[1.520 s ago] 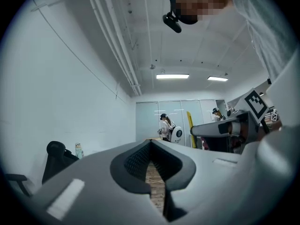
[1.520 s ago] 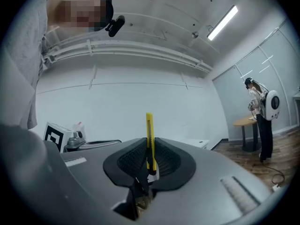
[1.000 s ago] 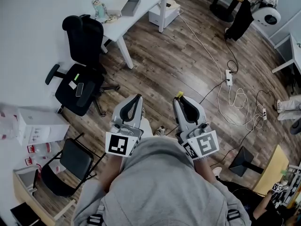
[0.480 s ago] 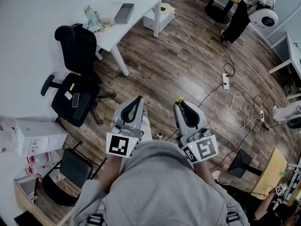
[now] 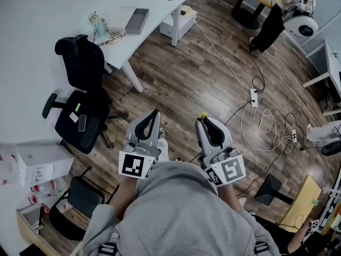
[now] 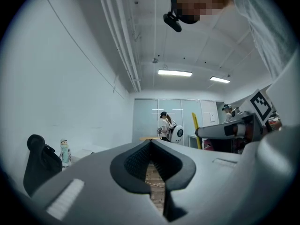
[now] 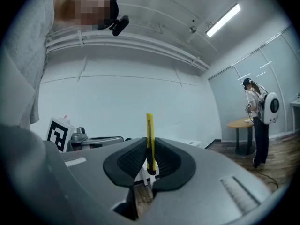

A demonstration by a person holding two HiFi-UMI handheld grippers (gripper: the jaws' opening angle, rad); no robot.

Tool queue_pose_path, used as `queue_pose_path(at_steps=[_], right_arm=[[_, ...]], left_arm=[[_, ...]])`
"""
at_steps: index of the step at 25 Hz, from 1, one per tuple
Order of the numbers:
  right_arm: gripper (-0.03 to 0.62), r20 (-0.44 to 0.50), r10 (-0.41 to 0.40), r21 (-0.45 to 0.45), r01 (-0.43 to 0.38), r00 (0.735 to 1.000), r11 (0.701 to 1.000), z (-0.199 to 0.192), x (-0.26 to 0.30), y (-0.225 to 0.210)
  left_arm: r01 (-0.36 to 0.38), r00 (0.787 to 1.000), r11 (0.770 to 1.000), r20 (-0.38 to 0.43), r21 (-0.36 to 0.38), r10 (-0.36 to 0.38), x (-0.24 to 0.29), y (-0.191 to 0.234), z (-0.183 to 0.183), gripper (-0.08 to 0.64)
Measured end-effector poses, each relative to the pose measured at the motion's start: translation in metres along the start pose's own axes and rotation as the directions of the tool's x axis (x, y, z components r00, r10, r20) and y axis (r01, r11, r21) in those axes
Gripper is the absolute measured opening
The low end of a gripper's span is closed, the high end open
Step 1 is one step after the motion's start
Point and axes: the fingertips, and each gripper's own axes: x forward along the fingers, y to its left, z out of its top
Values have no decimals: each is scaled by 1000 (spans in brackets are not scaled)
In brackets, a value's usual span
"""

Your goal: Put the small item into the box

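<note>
A yellow utility knife (image 7: pixel 149 139) stands upright between the jaws of my right gripper (image 7: pixel 150 146), which is shut on it. In the head view its yellow tip (image 5: pixel 203 114) pokes out of the right gripper (image 5: pixel 202 120) above the wooden floor. My left gripper (image 5: pixel 153 115) is held beside it, level with it. Its jaws (image 6: pixel 151 144) are shut with nothing between them. A grey open box (image 5: pixel 137 21) lies on the white desk (image 5: pixel 160 1) far ahead to the left, well away from both grippers.
A black office chair (image 5: pixel 80 95) stands between me and the desk, with a small figurine (image 5: pixel 96 21) on the desk's left end. A white drawer unit (image 5: pixel 178 19) sits under the desk. Cables and a power strip (image 5: pixel 253 97) lie on the floor at right. White cartons (image 5: pixel 40 161) stand at left.
The desk, box and chair have slid left and down in the head view as the person moves. Both grippers keep their place before the body, the right one holding the knife.
</note>
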Motion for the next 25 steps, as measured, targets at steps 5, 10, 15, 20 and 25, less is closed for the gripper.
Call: queue_pose_path(at_steps=[5,10,15,20,25], right_arm=[[66,-22,-5,13,5,1000,1000,0,34,-18],[66,-44,-15,7,15,999,1000,-2,72,-26],[66,-60,-39,12,39,997,999,-4,108,-35],[66,-53,-54,2,54,997,999,-1,147,-40],[67,-48,-58,-8,57,997,998,0,184,-36]], left_arm=[[16,1000,1000,-3,-11,-16,32,18,-2,3],[28,999,999,-25,-22,-29,56,44,-9,3],[35,999,999,-23,-29,-36,81,77,-8,3],[58,997,998,-49,-30,-59,101,107,-10,3],[46,999,999,0,-27,-46,114,145,-8,3]])
